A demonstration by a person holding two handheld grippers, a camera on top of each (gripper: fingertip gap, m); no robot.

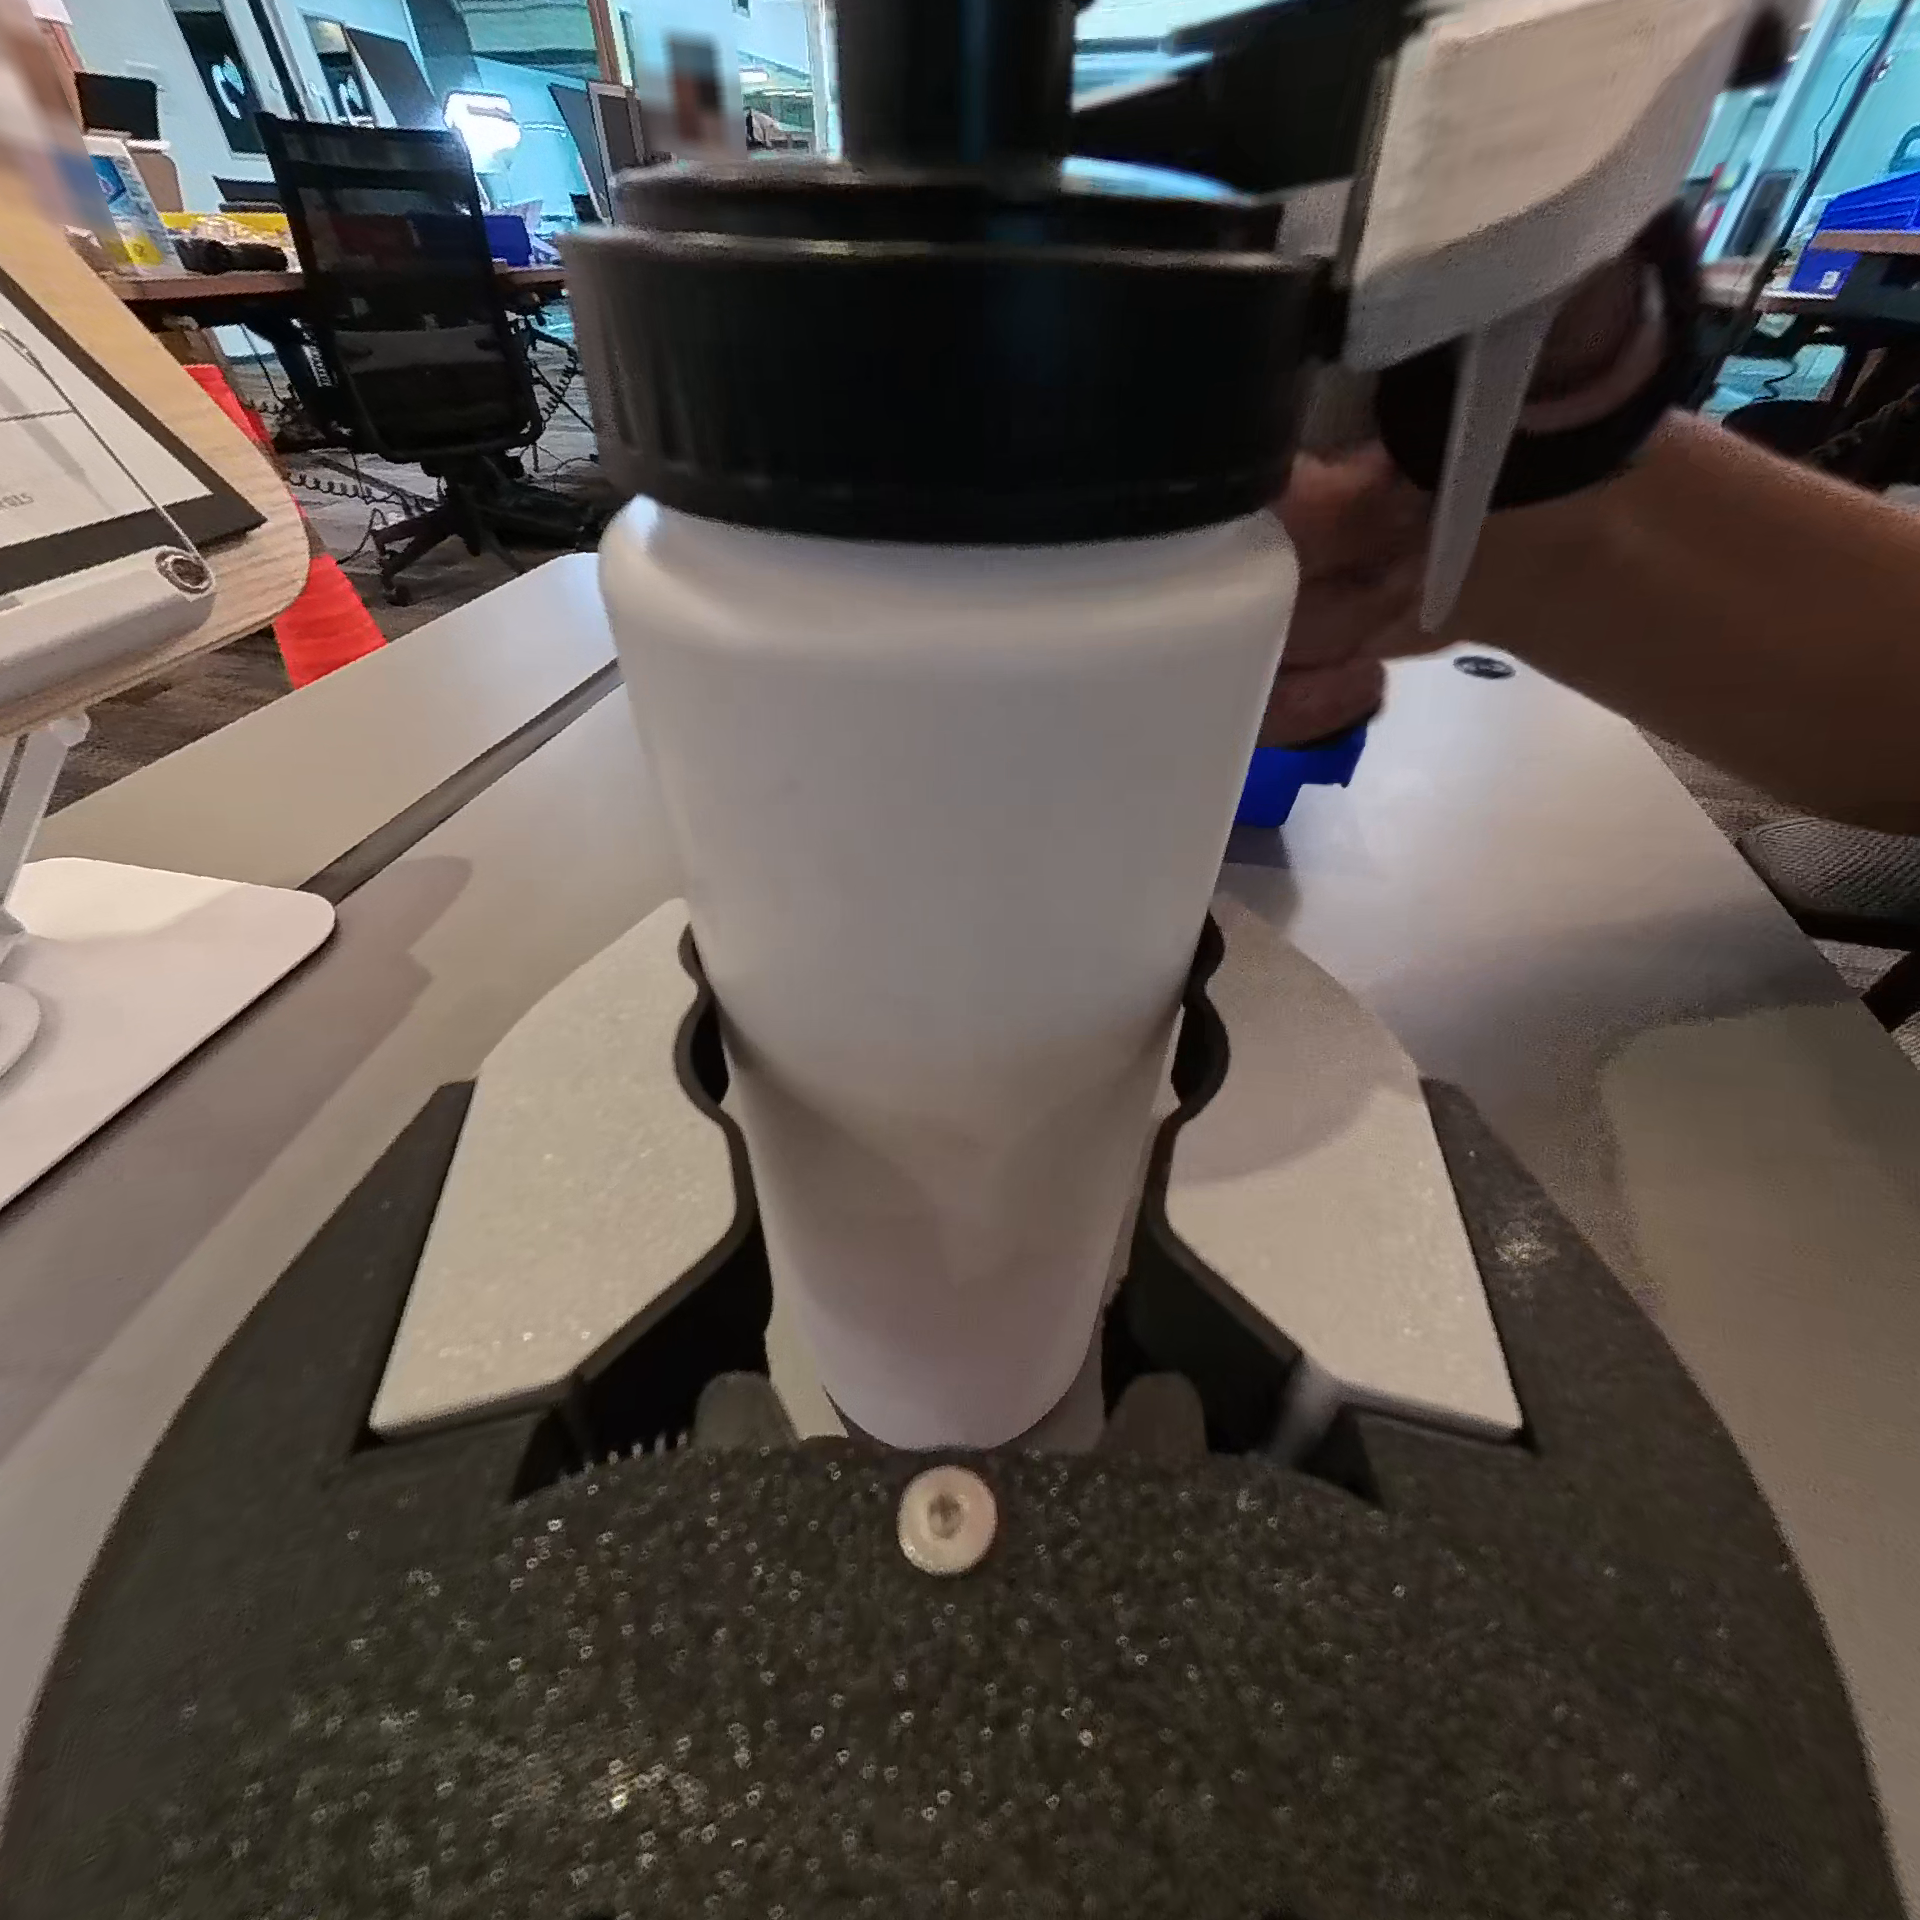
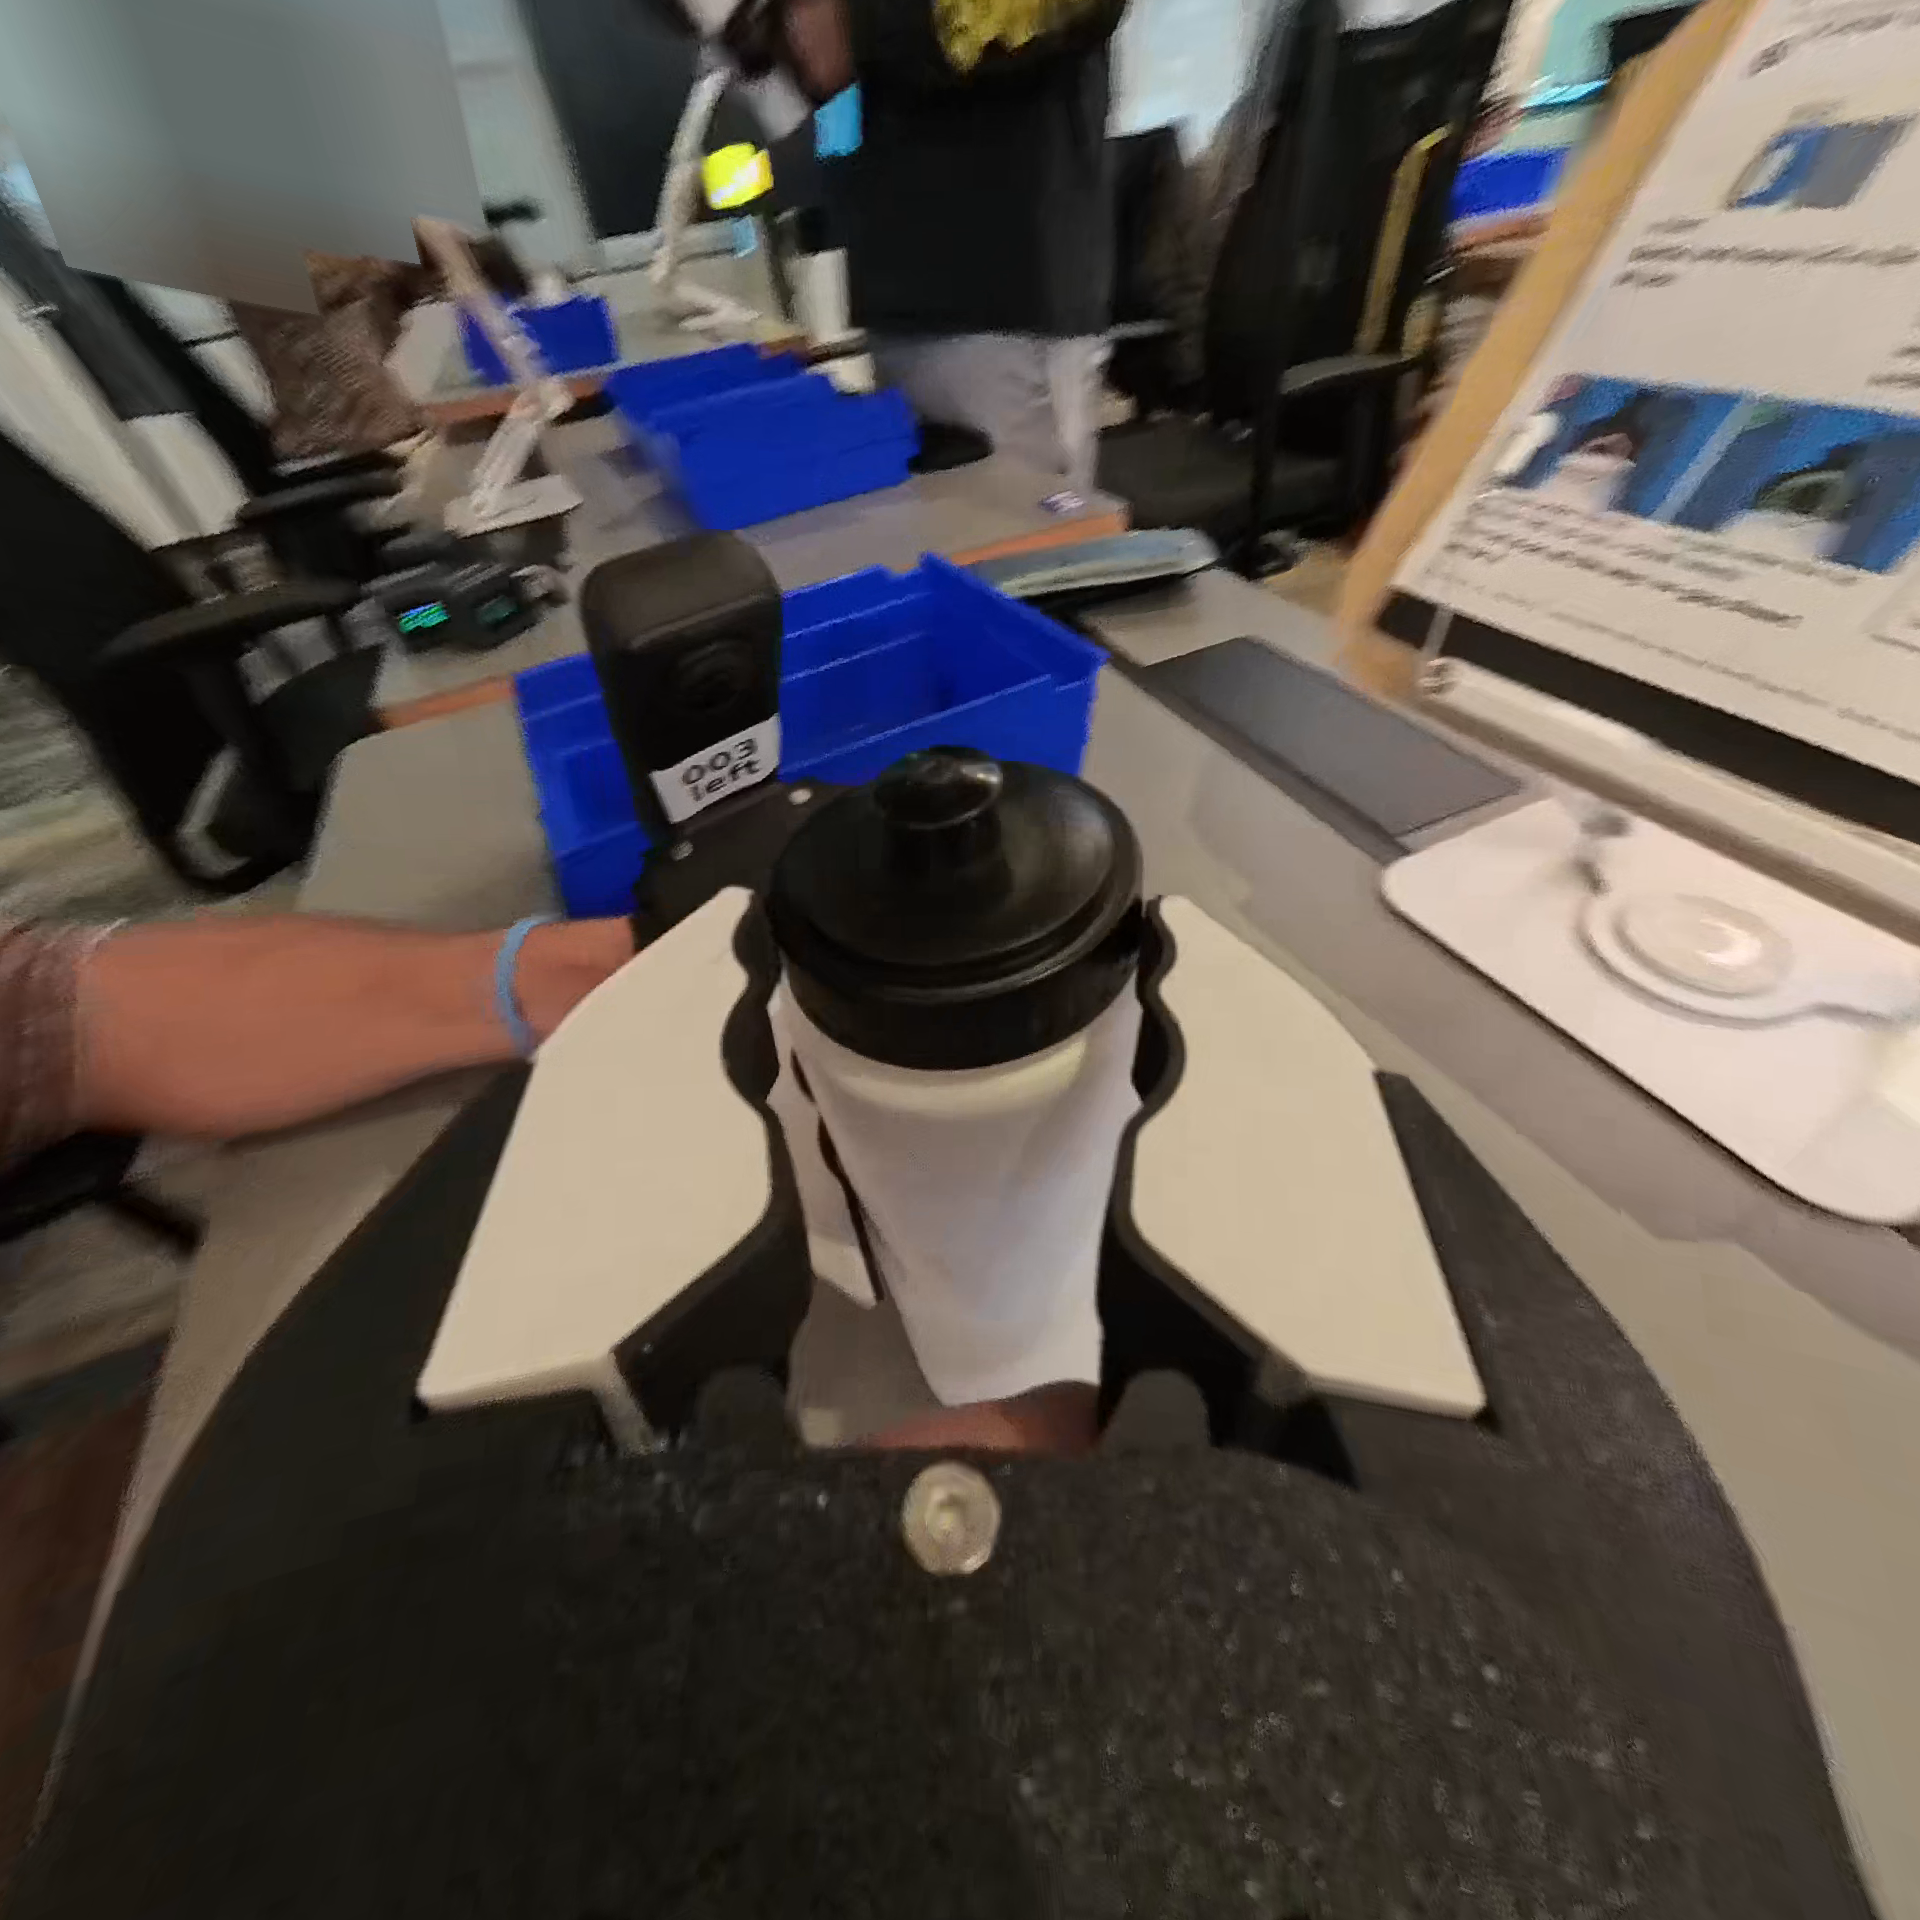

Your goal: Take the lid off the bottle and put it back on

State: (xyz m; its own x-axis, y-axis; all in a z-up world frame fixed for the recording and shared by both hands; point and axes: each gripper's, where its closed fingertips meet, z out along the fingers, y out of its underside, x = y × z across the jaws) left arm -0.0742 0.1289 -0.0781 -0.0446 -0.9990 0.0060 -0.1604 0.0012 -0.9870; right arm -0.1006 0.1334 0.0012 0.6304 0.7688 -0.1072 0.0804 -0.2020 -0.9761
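The left gripper [image 1: 951, 997] has its two fingers spread wide around the lower body of one white bottle [image 1: 951, 831], and its black pads [image 1: 698, 1039] press against the bottle's sides, so the bottle is held upright. One black lid [image 1: 935, 353] sits on top of that bottle, with a single spout rising from its middle. The right gripper [image 2: 951, 966] stands at the lid [image 2: 951, 914]: its two fingers bracket the lid's ribbed rim, closed to about the lid's width, and the pads [image 2: 1153, 997] appear to touch the rim on both sides, though motion blur leaves the contact a little uncertain. In the left wrist view one white finger of the right gripper [image 1: 1538, 177] lies against the lid's right edge.

The bottle stands on one grey table [image 1: 1558, 852]. Behind the bottle, seen from the right wrist view, is one blue bin [image 2: 935, 665] on the same table, and at least three more blue bins [image 2: 769, 436] lie farther back beyond it. To the right of the bottle in that view stands one tilted board with printed sheets [image 2: 1704, 436] on one white stand base [image 2: 1662, 987]. One person's arm [image 2: 291, 1008] with one blue wristband reaches in left of the bottle. Beyond the bottle in the left wrist view there are one black office chair [image 1: 405, 312] and one orange cone [image 1: 322, 613].
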